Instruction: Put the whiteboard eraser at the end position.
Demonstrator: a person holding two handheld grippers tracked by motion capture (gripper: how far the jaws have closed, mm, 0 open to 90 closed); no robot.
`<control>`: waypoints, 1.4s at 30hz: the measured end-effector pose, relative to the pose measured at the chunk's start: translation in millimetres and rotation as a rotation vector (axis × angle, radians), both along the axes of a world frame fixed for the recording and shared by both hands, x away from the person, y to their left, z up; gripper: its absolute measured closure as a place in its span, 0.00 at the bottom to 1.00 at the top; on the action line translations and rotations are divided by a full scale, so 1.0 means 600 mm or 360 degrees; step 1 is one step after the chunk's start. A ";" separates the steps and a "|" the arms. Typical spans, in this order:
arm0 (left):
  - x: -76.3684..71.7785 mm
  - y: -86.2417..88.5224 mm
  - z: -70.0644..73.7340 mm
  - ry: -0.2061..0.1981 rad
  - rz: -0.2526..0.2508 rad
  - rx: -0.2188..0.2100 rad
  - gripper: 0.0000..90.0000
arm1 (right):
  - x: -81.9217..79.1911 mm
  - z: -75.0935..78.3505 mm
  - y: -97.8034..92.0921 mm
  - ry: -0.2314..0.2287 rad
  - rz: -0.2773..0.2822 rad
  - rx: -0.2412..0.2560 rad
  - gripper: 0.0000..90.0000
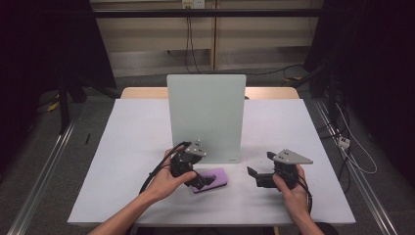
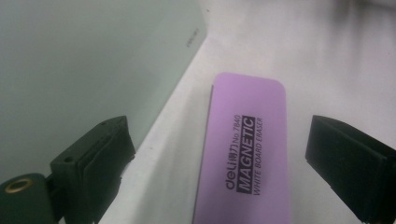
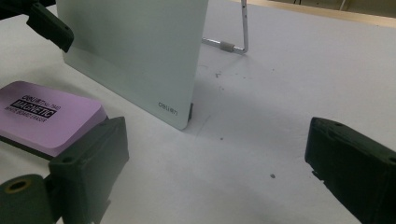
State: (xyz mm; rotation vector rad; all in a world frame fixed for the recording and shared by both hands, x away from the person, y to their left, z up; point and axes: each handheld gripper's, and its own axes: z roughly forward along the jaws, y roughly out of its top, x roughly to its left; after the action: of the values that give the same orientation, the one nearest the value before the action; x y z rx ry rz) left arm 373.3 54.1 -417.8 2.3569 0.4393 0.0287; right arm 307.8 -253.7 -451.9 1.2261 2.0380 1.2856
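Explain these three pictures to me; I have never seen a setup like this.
A person sits at a white table and holds a hand-held two-jaw gripper in each hand. The high view looks down from above; each of the other two pictures comes from a camera riding on one gripper.

The left gripper is open, its jaws on either side of a purple magnetic whiteboard eraser that lies flat on the table; nothing is gripped yet. The right gripper hovers open and holds nothing. Behind the eraser a small glass whiteboard stands upright on a metal stand.
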 end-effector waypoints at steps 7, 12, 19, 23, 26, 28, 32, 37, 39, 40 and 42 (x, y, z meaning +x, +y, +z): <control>-0.001 0.017 0.009 -0.0083 0.0102 -0.0038 0.07 | 0.000 0.000 0.000 -0.0002 0.0000 0.0000 0.07; -0.002 0.031 0.011 -0.0123 0.0148 -0.0049 0.08 | 0.000 0.000 0.000 -0.0002 0.0001 -0.0005 0.07; -0.003 0.058 0.012 -0.0154 0.0264 -0.0120 0.08 | 0.000 0.000 0.001 -0.0001 0.0000 -0.0005 0.07; -0.004 0.079 0.016 -0.0212 0.0336 -0.0164 0.09 | -0.001 -0.001 0.001 0.0005 0.0000 -0.0006 0.07; -0.003 0.094 0.019 -0.0240 0.0380 -0.0236 0.09 | -0.002 -0.001 0.000 0.0003 -0.0004 -0.0007 0.07; -0.003 0.103 0.020 -0.0238 0.0385 -0.0266 0.09 | -0.003 -0.001 -0.001 0.0005 -0.0009 -0.0002 0.07; -0.007 0.120 0.024 -0.0248 0.0410 -0.0296 0.09 | -0.005 -0.001 -0.002 0.0009 -0.0013 -0.0007 0.07; -0.011 0.142 0.026 -0.0289 0.0471 -0.0293 0.08 | -0.008 -0.001 -0.004 0.0015 -0.0020 -0.0007 0.07; -0.011 0.150 0.025 -0.0283 0.0503 -0.0278 0.07 | -0.009 -0.001 -0.004 0.0017 -0.0022 -0.0008 0.06; -0.012 0.152 0.024 -0.0289 0.0497 -0.0268 0.07 | -0.009 -0.001 -0.004 0.0019 -0.0026 -0.0003 0.06; -0.016 0.159 0.024 -0.0300 0.0505 -0.0262 0.07 | -0.009 -0.001 -0.005 0.0018 -0.0027 -0.0002 0.06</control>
State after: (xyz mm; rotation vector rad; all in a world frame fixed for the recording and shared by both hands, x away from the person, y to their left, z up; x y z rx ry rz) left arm 363.7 149.3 -403.2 2.0805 0.6896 0.3470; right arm 302.1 -256.5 -452.5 1.2500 2.0321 1.2720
